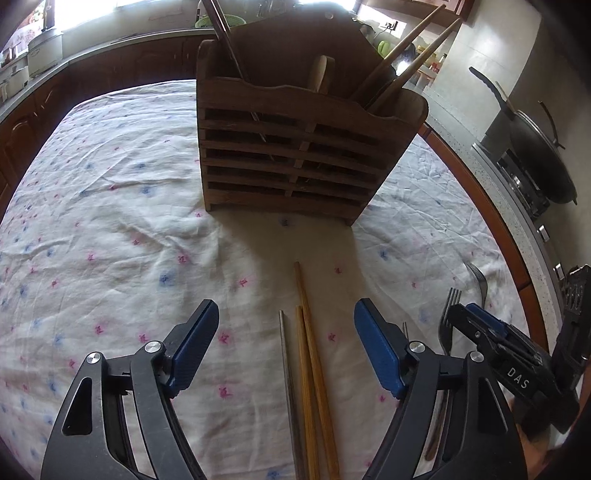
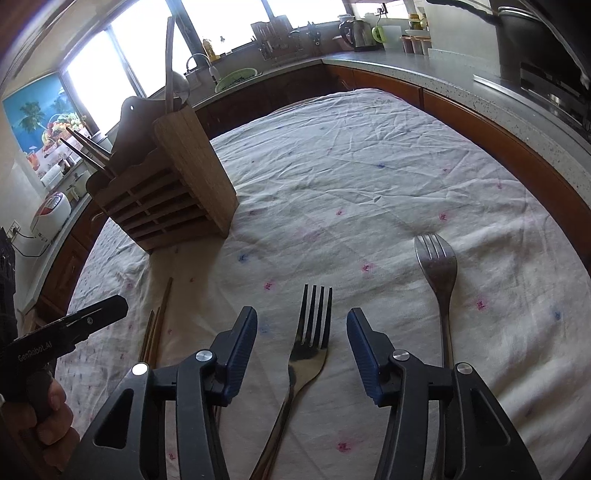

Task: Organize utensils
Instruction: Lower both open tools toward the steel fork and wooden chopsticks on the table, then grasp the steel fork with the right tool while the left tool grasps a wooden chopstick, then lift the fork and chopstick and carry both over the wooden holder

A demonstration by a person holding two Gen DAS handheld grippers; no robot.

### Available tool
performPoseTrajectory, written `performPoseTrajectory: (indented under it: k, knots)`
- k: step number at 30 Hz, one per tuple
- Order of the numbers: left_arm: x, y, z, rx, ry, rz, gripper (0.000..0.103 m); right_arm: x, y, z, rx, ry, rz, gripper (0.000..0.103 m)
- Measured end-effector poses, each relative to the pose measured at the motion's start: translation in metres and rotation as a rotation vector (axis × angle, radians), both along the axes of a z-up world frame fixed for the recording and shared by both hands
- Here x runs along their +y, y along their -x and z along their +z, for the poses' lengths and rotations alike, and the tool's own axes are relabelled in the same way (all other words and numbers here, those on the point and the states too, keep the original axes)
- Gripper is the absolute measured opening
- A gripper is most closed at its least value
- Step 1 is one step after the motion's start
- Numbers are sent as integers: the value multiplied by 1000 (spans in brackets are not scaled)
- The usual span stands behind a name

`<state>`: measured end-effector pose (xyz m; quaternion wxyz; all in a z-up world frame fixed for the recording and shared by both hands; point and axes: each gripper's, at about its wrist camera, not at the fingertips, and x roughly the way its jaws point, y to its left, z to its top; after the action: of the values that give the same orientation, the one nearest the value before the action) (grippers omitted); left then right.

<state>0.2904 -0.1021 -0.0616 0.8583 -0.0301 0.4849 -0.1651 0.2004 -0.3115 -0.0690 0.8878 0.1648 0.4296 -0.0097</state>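
A slatted wooden utensil holder point(image 1: 295, 147) stands on the flowered tablecloth point(image 1: 110, 221), with chopsticks and a wooden spoon sticking out of it. My left gripper point(image 1: 287, 308) is open just above the cloth. Two wooden chopsticks point(image 1: 312, 369) and a metal chopstick point(image 1: 290, 387) lie between its fingers, untouched. My right gripper point(image 2: 301, 313) is open too and straddles a steel fork point(image 2: 314, 332) lying flat; its pads stand clear of the fork. A second fork point(image 2: 437, 266) lies to the right. In the right wrist view the holder point(image 2: 177, 184) is at the far left.
A wok point(image 1: 535, 147) sits on the stove beyond the table's wooden rim point(image 1: 480, 192). A counter runs around the table with a kettle point(image 2: 356, 35), a green colander point(image 2: 234, 79) and a rice cooker point(image 2: 51, 218). A hand point(image 2: 48, 413) grips the left tool.
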Motion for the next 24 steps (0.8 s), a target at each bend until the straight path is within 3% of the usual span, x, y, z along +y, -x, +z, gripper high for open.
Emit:
performPoseTrajectory:
  k: [4, 8, 11, 13, 15, 24]
  knots:
    - [-13, -14, -9, 25, -24, -30, 57, 2, -8, -6, 21, 6, 2, 45]
    - [-28, -23, -22, 63, -40, -66, 51, 3, -14, -12, 41, 12, 3, 38]
    - [-40, -21, -24, 23, -105, -84, 42, 5, -16, -13, 41, 35, 5, 28]
    - [-44, -21, -25, 9, -127, -89, 20, 4, -17, -13, 41, 41, 0, 20]
    - [-43, -24, -25, 21, -109, -87, 6, 3, -17, -14, 37, 35, 3, 20]
    - [-20, -15, -4, 5, -12, -59, 5, 1, -13, -7, 16, 0, 17, 18]
